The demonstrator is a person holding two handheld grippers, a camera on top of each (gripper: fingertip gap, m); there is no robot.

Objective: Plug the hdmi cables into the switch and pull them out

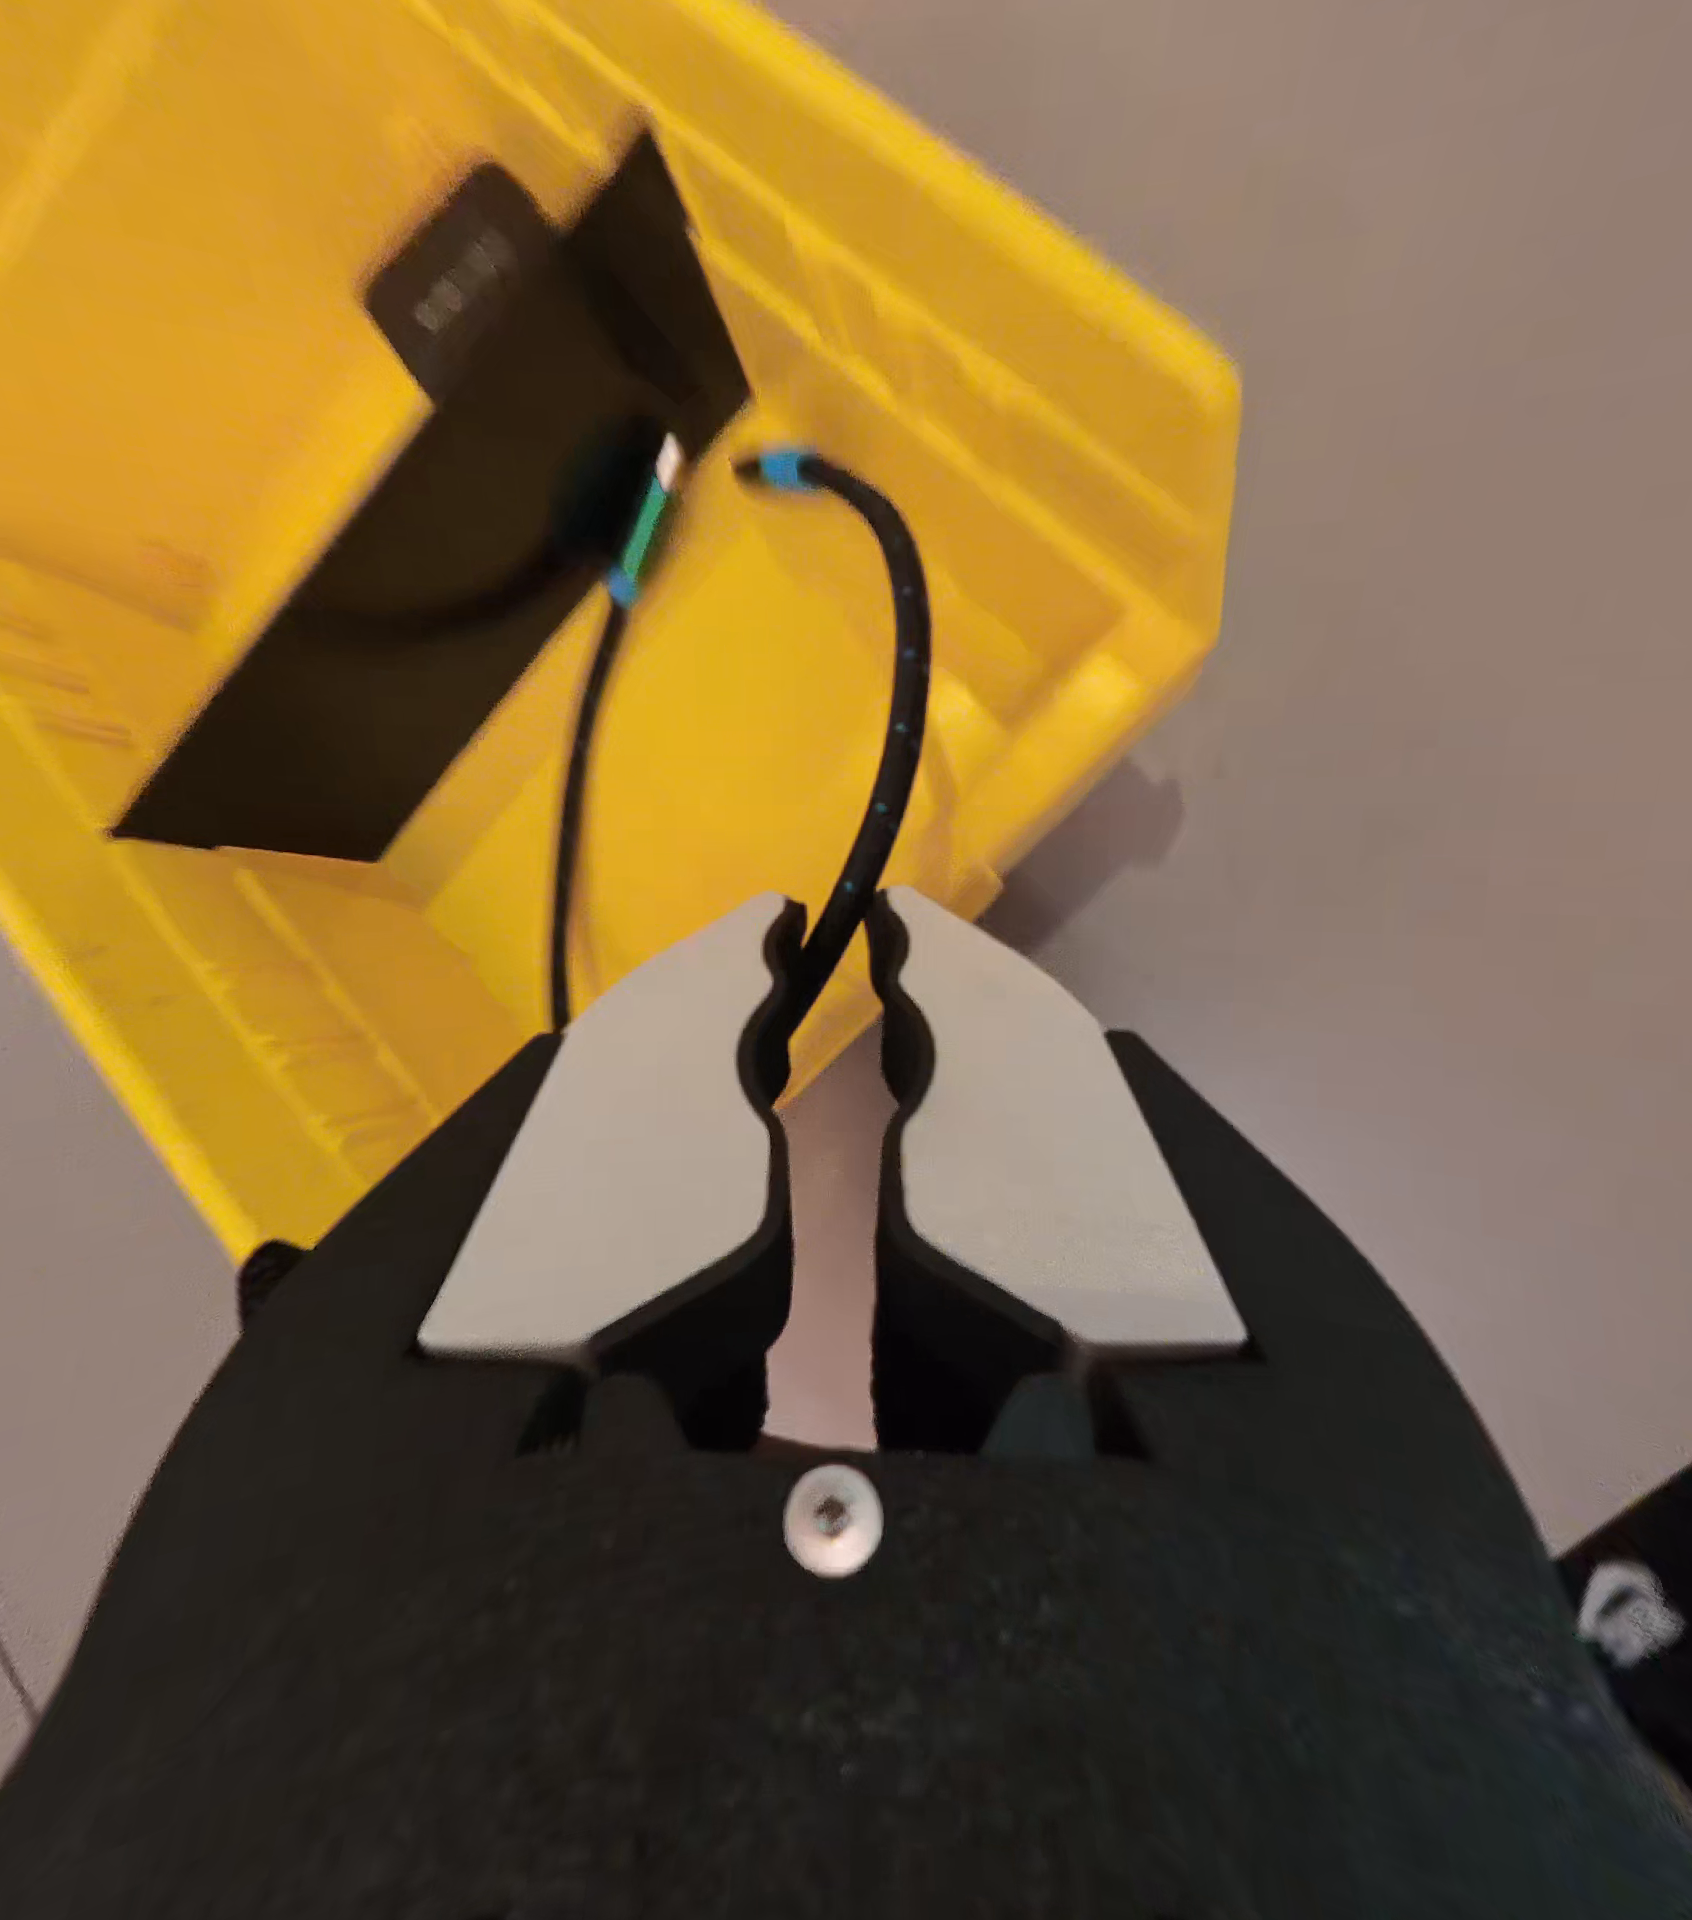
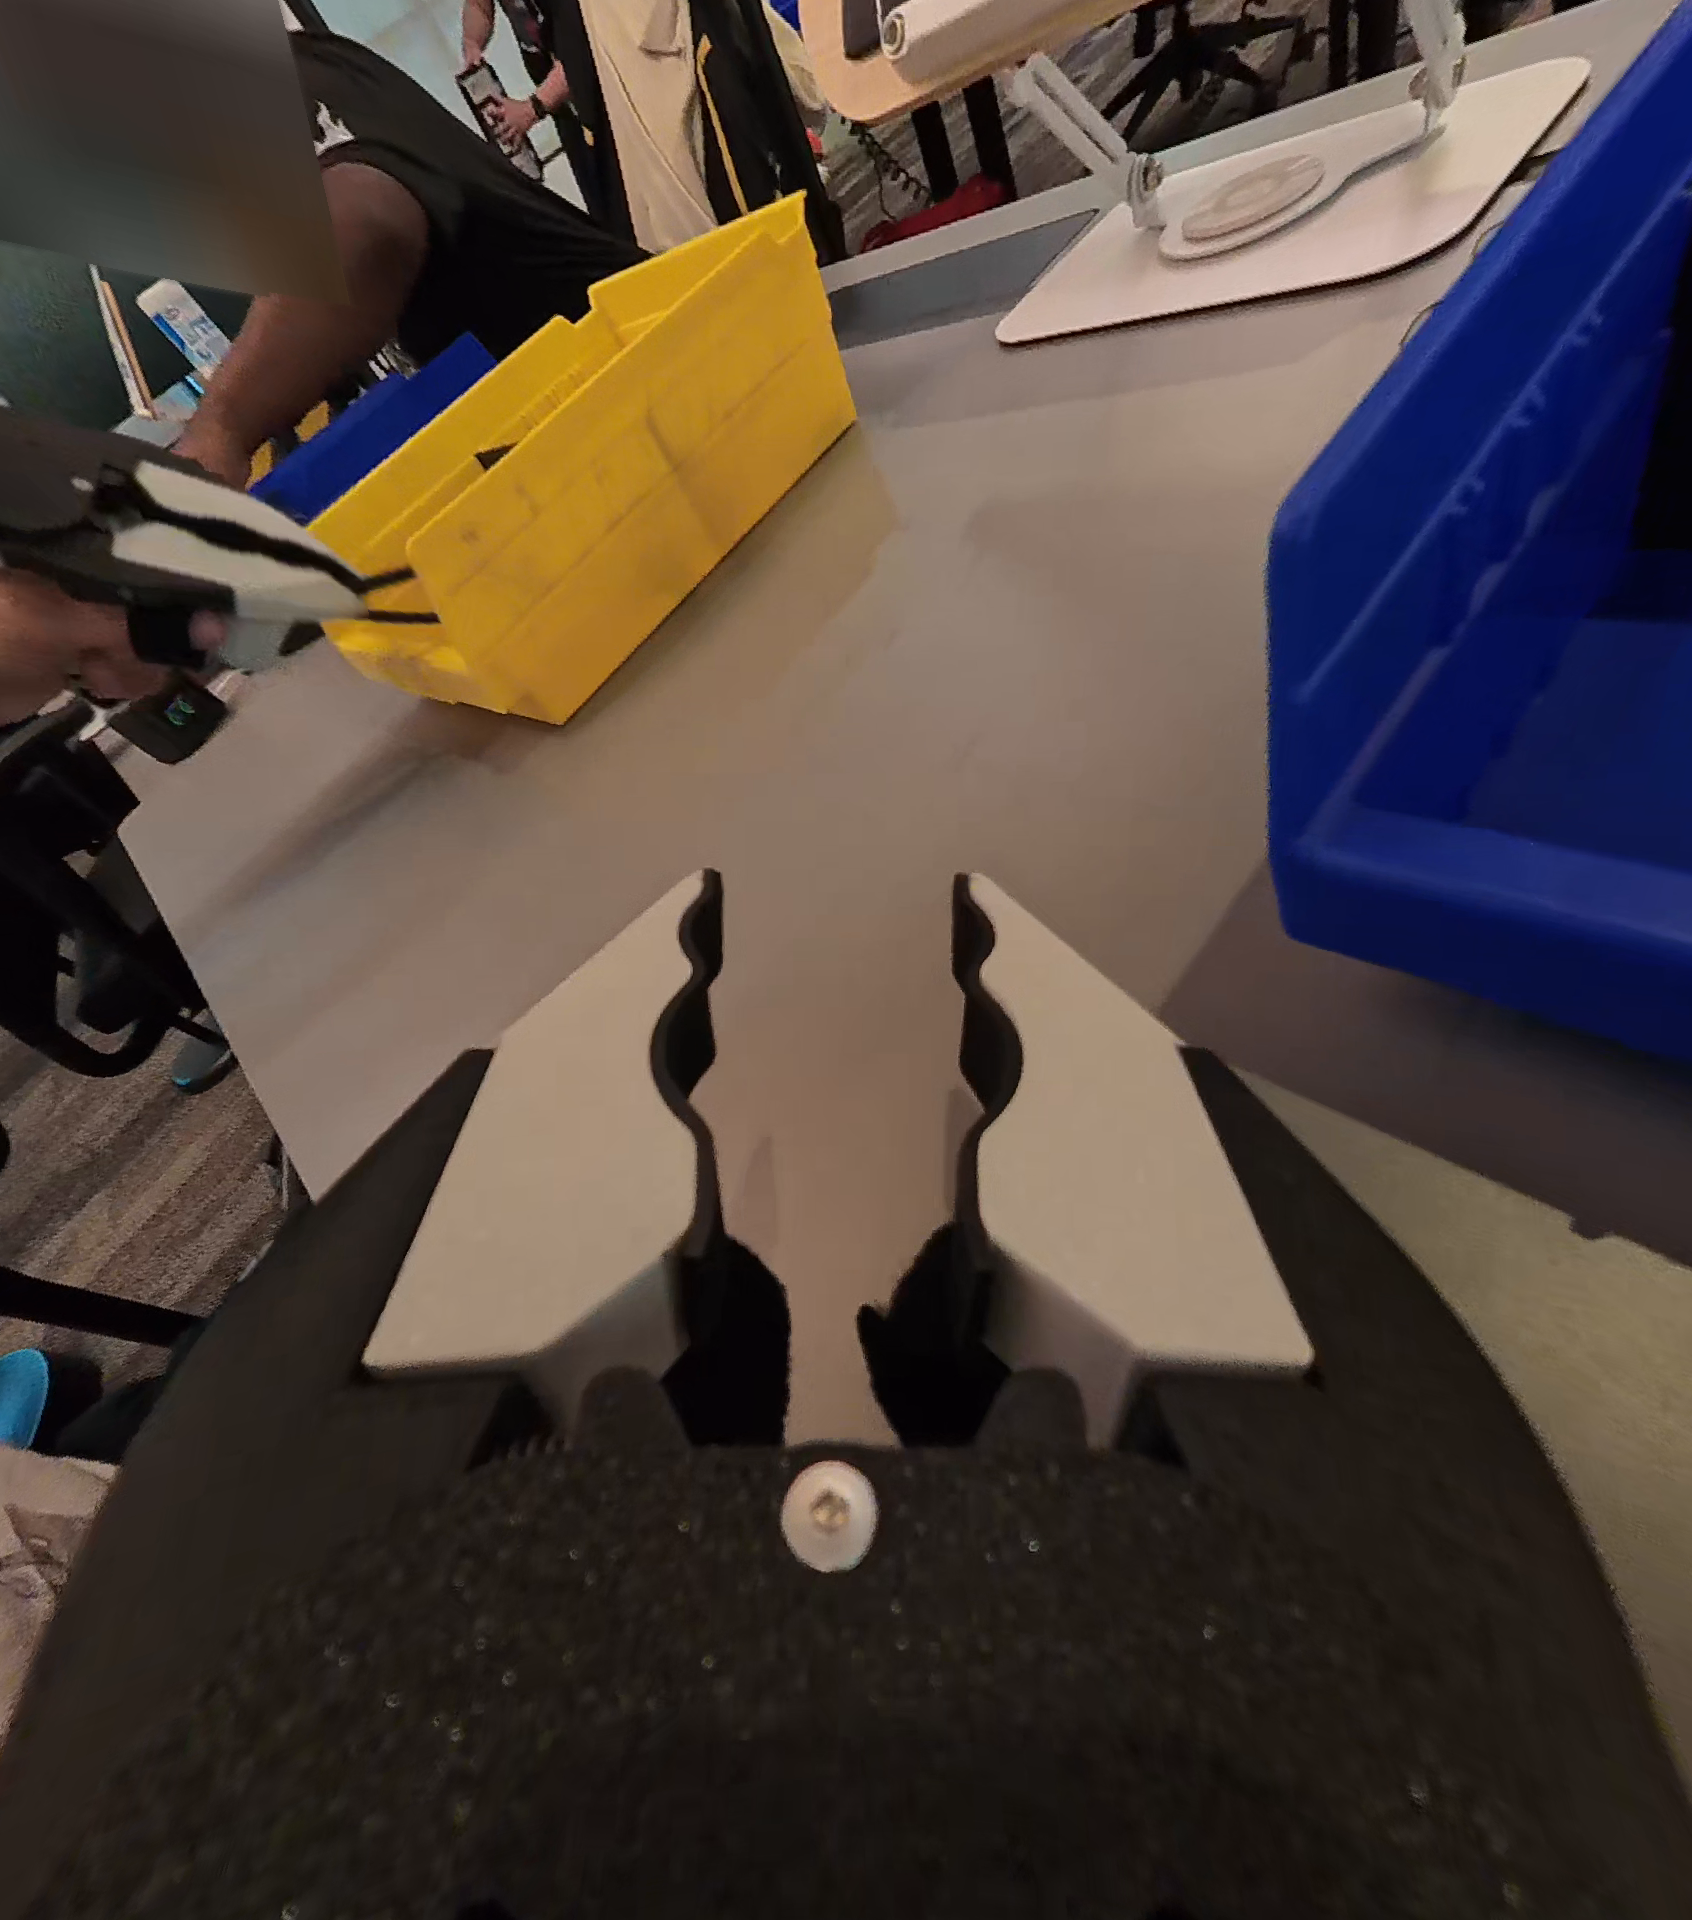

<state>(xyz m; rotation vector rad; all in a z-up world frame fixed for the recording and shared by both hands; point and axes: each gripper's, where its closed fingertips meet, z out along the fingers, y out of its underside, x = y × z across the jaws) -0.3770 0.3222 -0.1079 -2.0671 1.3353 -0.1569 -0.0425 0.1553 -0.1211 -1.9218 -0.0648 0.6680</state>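
A black switch box (image 1: 385, 644) lies inside a yellow bin (image 1: 977, 436). My left gripper (image 1: 837, 904) is shut on a black braided HDMI cable (image 1: 899, 707). The cable arcs up to a blue-banded plug (image 1: 774, 470) that hangs free just right of the switch. A second cable (image 1: 572, 790) has a green and blue plug (image 1: 650, 520) at the switch's edge; blur hides whether it is seated. My right gripper (image 2: 837, 894) is open and empty above the grey table (image 2: 925, 675). The right wrist view shows the left gripper (image 2: 343, 603) at the yellow bin's (image 2: 613, 499) near end.
A blue bin (image 2: 1548, 675) stands close on the right with a dark object in its back corner. A white stand base (image 2: 1289, 208) sits at the table's far side. People and an office chair (image 2: 21, 883) are at the left, beyond the table edge. The left gripper's tips are roughly 40 cm from the right gripper's.
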